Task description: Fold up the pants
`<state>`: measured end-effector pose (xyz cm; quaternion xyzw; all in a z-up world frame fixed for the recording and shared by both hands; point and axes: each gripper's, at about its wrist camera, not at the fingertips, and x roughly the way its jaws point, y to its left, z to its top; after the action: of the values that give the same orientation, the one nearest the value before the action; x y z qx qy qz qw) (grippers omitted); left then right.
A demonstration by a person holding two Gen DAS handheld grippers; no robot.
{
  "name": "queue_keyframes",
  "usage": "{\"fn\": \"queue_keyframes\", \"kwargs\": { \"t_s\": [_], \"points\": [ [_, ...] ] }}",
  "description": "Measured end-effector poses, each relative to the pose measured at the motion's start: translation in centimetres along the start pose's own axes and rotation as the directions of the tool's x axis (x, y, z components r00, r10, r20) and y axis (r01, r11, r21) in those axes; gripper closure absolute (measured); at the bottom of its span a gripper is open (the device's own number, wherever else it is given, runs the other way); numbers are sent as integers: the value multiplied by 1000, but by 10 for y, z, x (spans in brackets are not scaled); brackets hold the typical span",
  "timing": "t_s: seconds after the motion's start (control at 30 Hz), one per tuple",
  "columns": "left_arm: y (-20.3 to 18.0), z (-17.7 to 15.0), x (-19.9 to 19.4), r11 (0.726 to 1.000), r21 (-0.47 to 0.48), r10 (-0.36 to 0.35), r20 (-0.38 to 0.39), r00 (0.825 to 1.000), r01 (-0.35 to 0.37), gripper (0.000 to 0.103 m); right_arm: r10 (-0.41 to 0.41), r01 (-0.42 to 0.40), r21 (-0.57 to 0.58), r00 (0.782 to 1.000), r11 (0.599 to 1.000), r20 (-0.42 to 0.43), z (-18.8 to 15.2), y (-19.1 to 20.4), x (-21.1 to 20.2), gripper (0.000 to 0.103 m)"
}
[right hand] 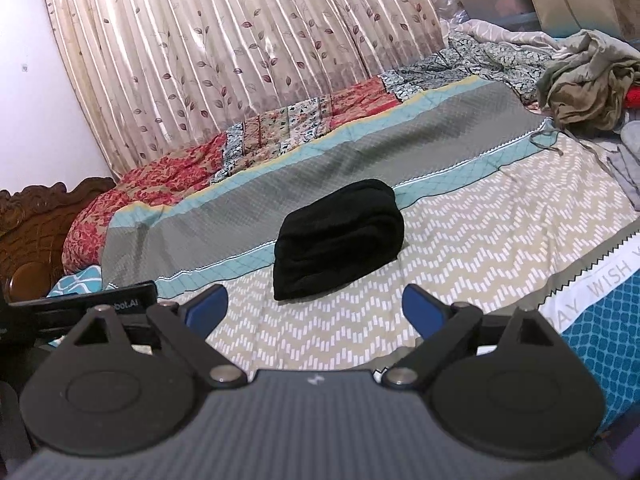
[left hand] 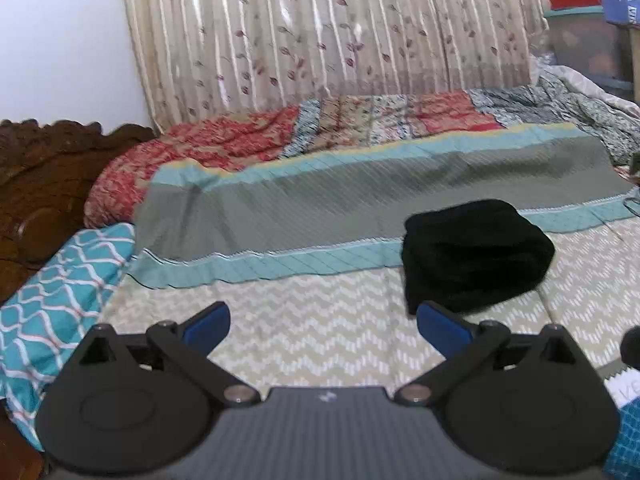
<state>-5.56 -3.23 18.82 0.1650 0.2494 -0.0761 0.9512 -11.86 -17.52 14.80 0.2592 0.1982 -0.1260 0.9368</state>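
Observation:
The black pants [left hand: 476, 254] lie folded into a thick bundle on the bed's zigzag-patterned sheet [left hand: 320, 328]. In the right wrist view the bundle [right hand: 338, 240] lies just beyond the fingers. My left gripper [left hand: 322, 322] is open and empty, held above the sheet to the left of the bundle and nearer than it. My right gripper [right hand: 314, 310] is open and empty, in front of the bundle and apart from it. Part of the left gripper's body [right hand: 80, 306] shows at the left edge of the right wrist view.
A grey and teal blanket [left hand: 360, 196] and a red patterned quilt [left hand: 224, 148] lie behind the pants. A carved wooden headboard [left hand: 44, 184] stands at the left. A pile of crumpled clothes [right hand: 580, 84] lies at the far right. A curtain [right hand: 240, 60] hangs behind the bed.

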Motion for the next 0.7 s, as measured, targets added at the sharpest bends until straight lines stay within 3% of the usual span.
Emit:
{"fn": "queue_keyframes", "kwargs": {
  "t_s": [0.3, 0.7],
  "points": [
    [0, -1, -7, 999, 12, 38, 21, 999, -38, 0, 12, -12, -9, 1000, 1000, 13, -1, 4, -8, 7],
    [5, -6, -4, 1000, -17, 13, -57, 998, -14, 0, 1, -2, 15, 1000, 1000, 7, -5, 2, -12, 7]
  ]
}}
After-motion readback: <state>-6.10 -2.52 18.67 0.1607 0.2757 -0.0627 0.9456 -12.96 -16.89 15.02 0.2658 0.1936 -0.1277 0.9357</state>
